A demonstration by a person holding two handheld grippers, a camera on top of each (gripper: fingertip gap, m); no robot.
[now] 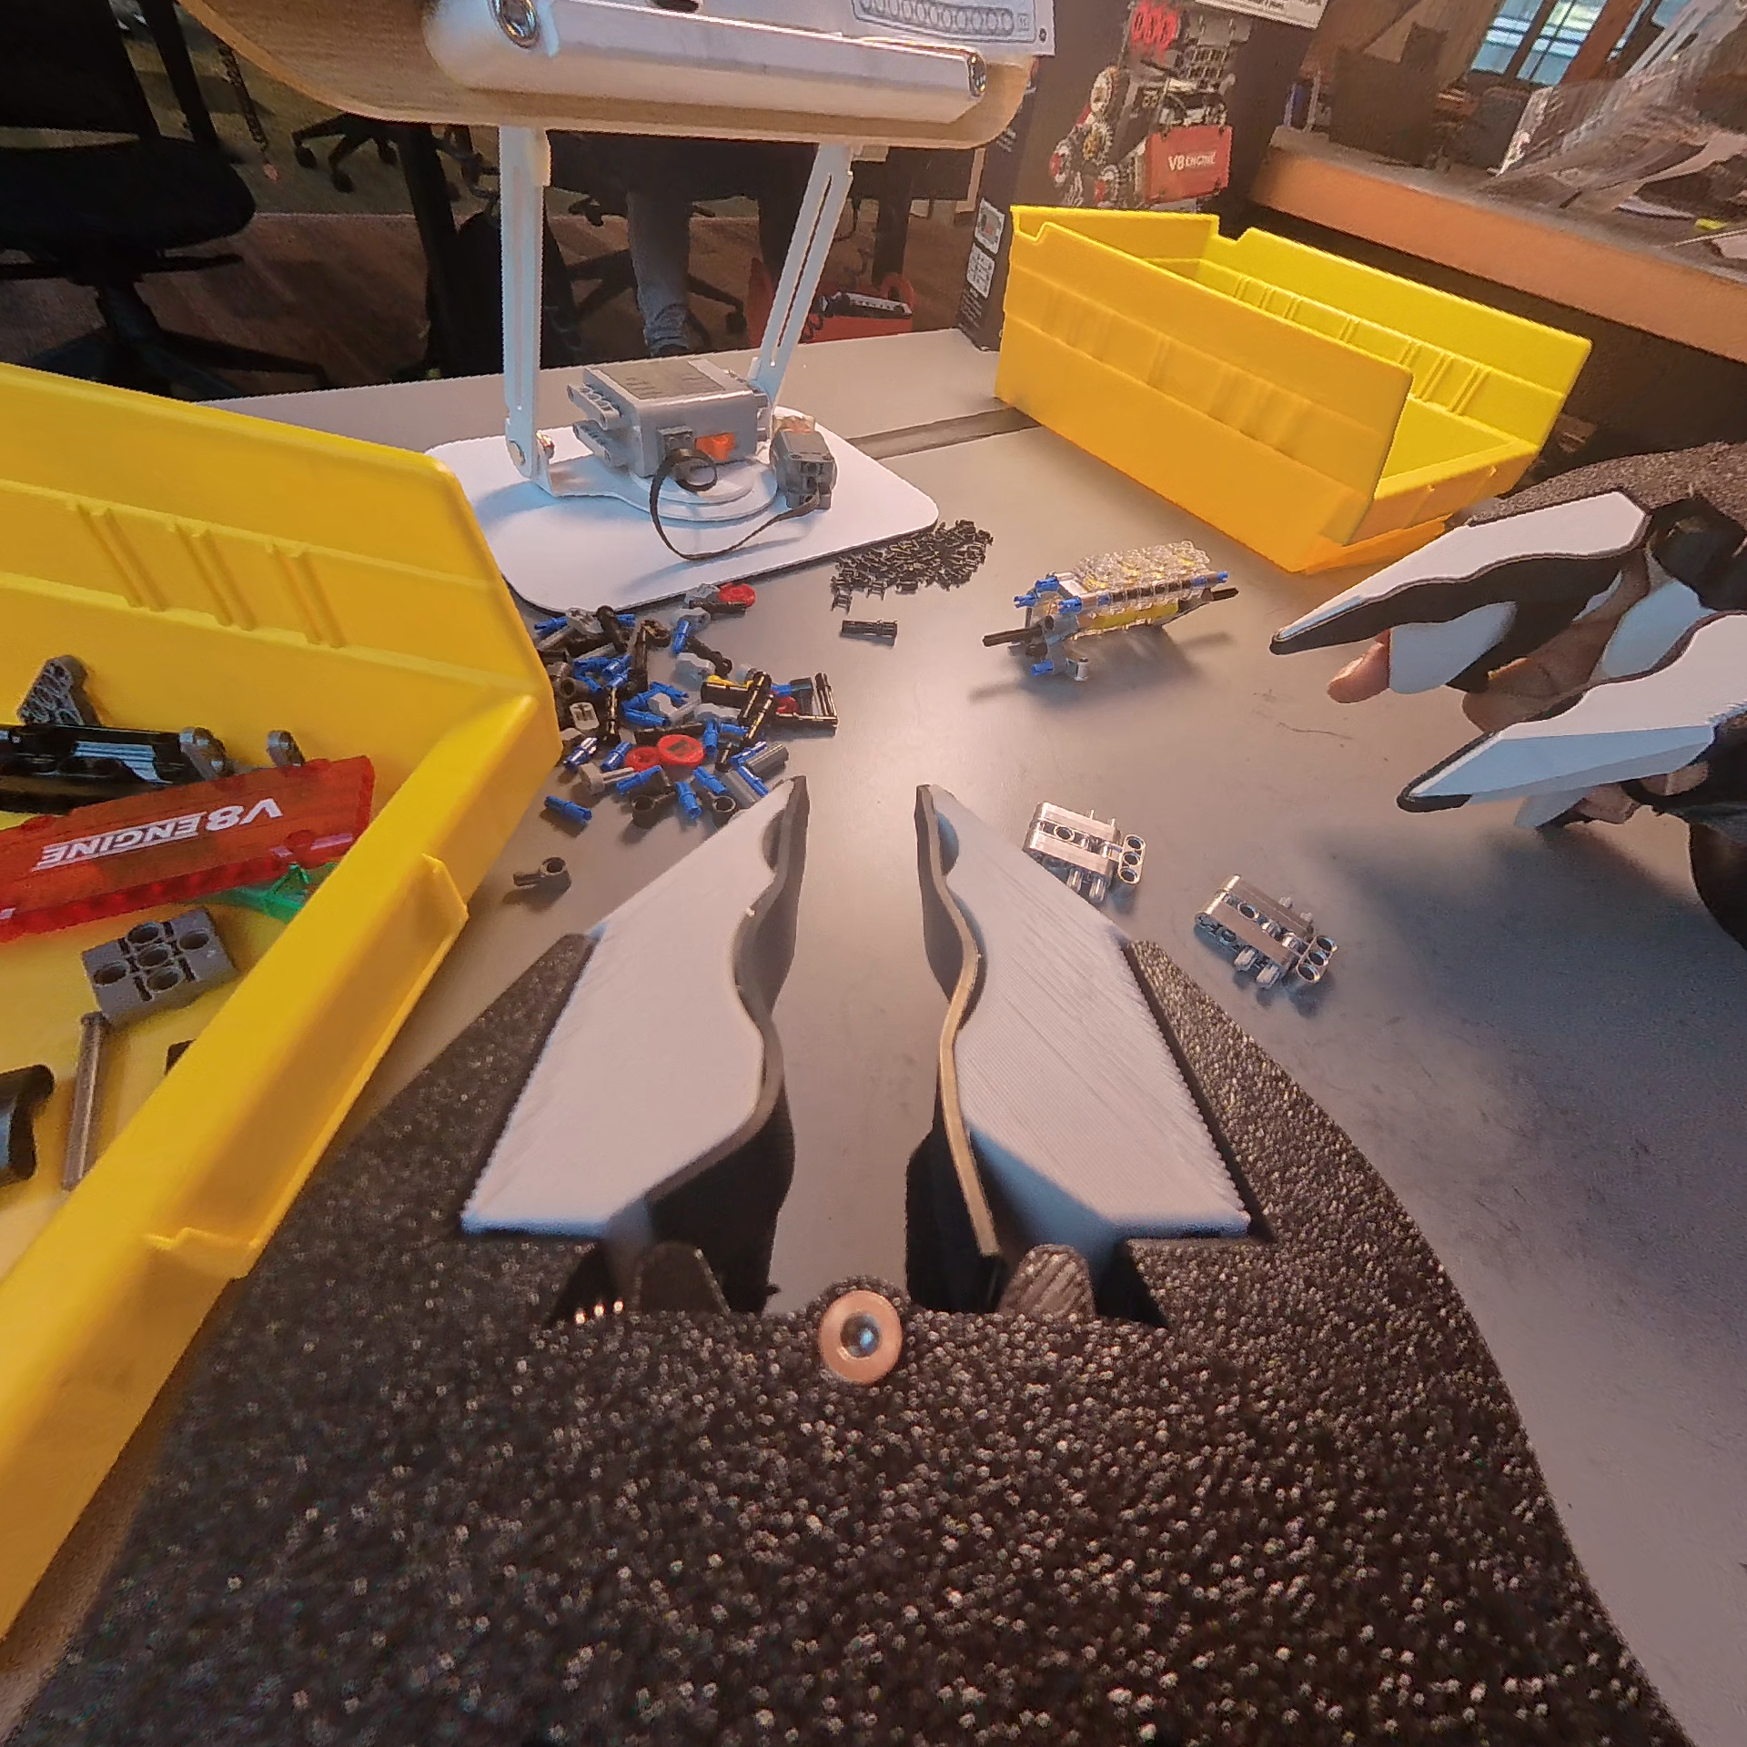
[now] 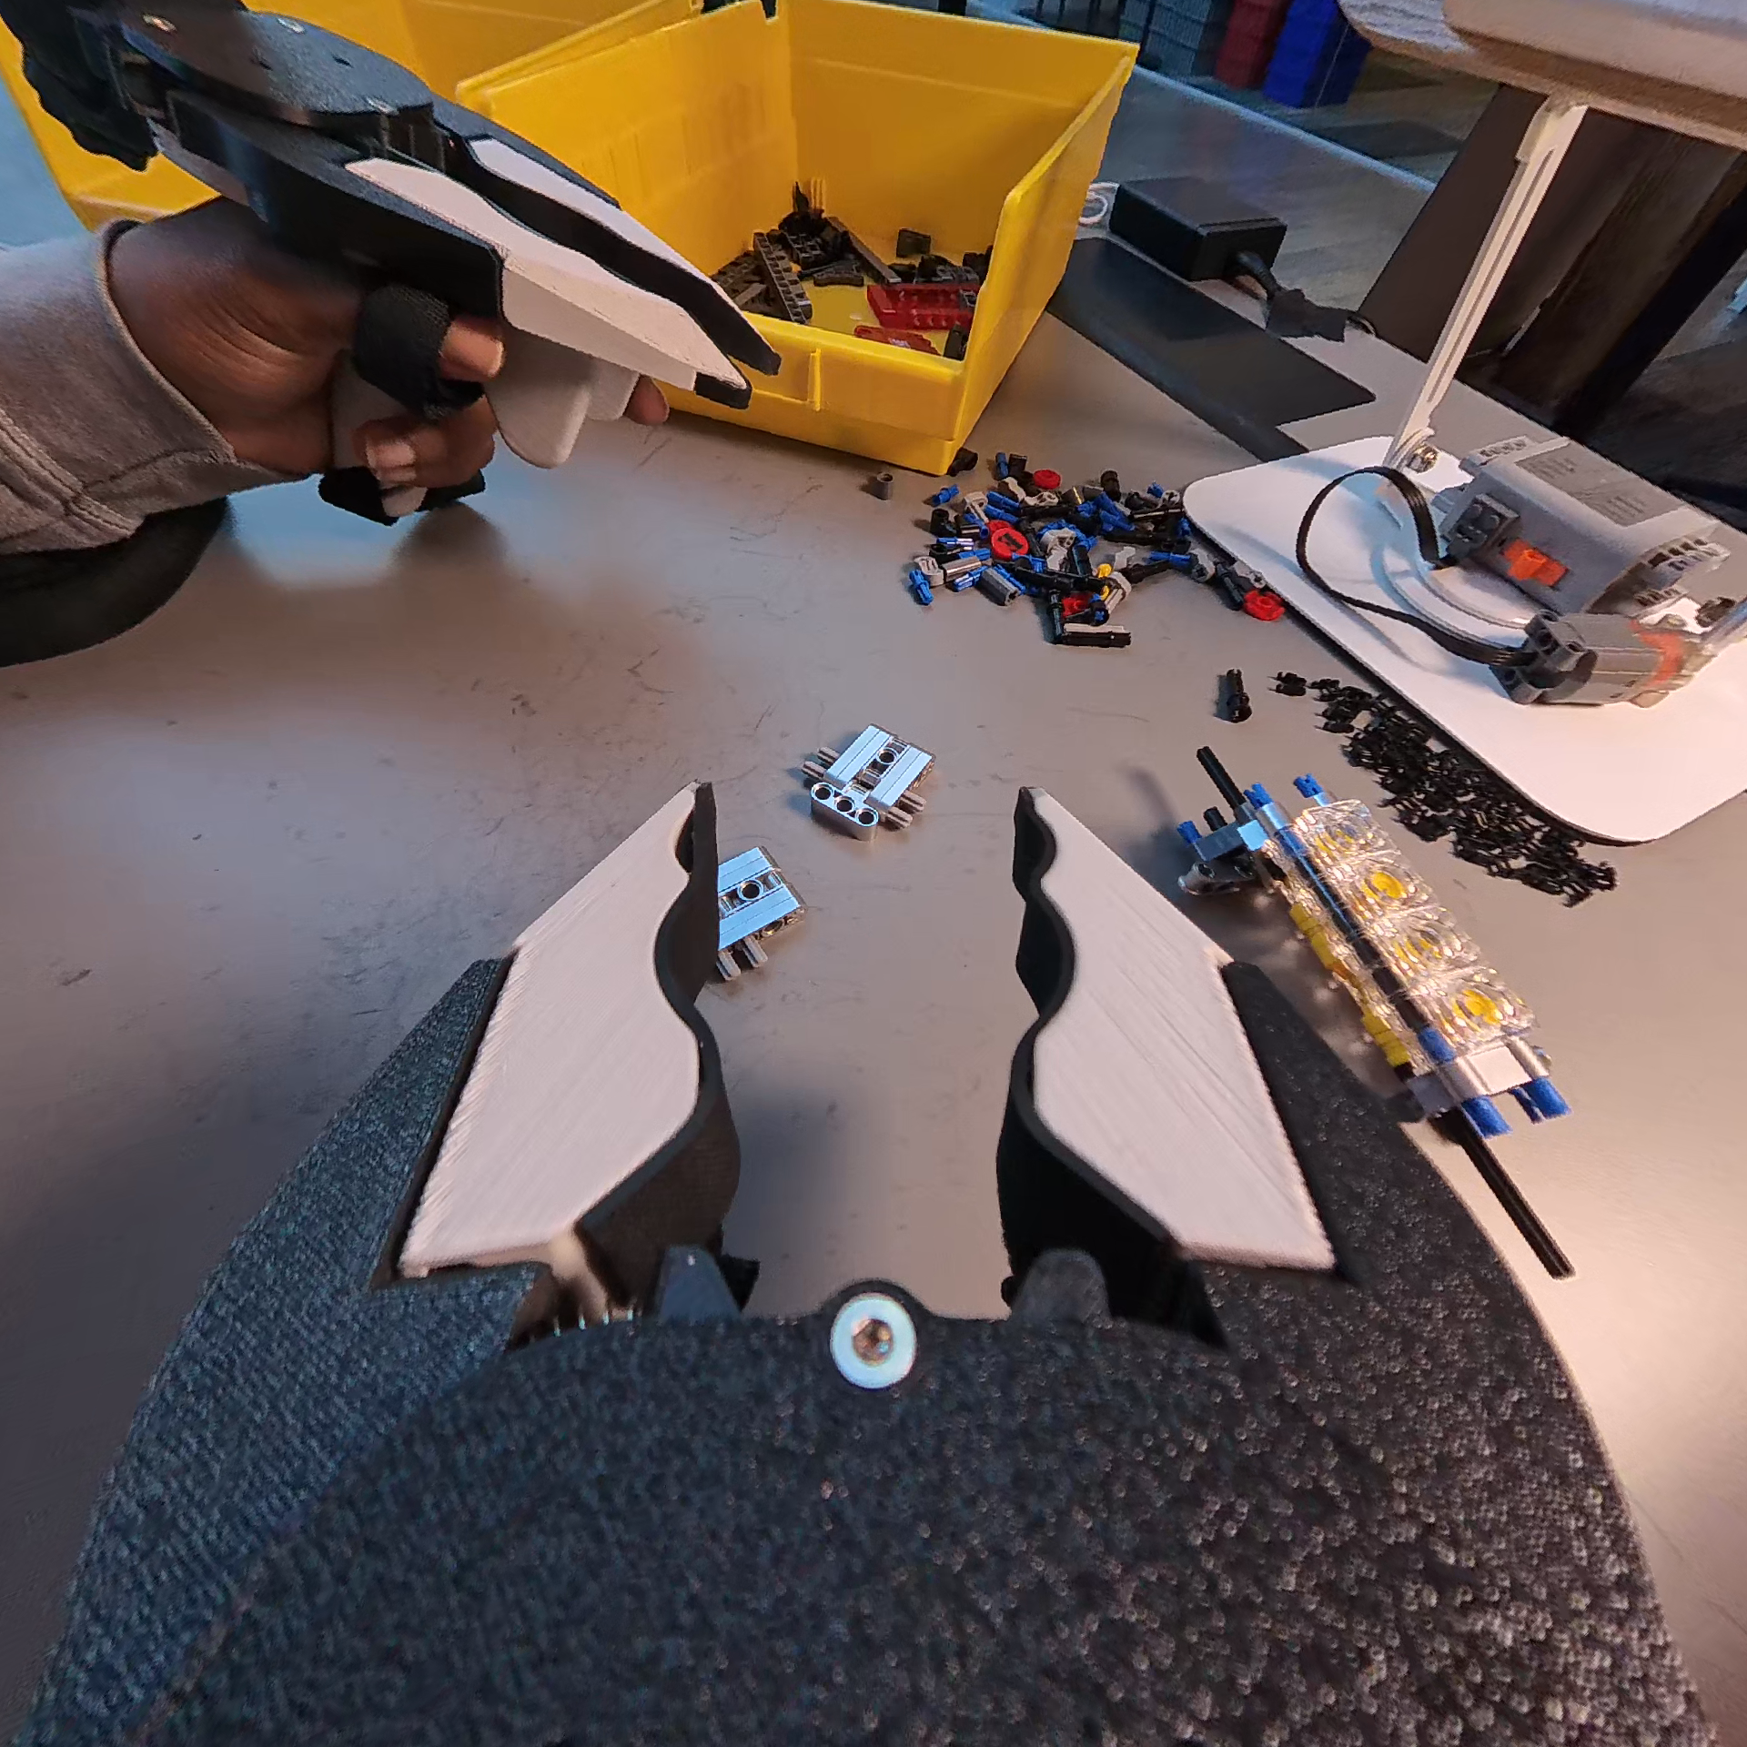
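Grippers idle: right gripper (image 2: pixel 860 804) spread, empty, nearest grey block (image 2: pixel 756 909) at nine o'clock (second block (image 2: pixel 870 770) at twelve); left gripper (image 1: pixel 860 804) parted, empty.

My left hand-held gripper (image 1: pixel 862 804) points forward and slightly down, its two pale fingers (image 1: pixel 681 993) parted by a narrow gap with nothing between them. From the right wrist view the same left hand-held gripper is lifted clear of the desk (image 2: pixel 473 756), angled downward, and my left hand (image 2: pixel 284 350) is wrapped round its handle, one finger through a black strap, a grey sleeve (image 2: pixel 57 397) at the wrist. My right hand-held gripper (image 2: pixel 862 804) hangs low with its fingers (image 2: pixel 586 1021) spread wider apart, empty. In the left wrist view it comes in from the right edge, fingertips aimed leftward.
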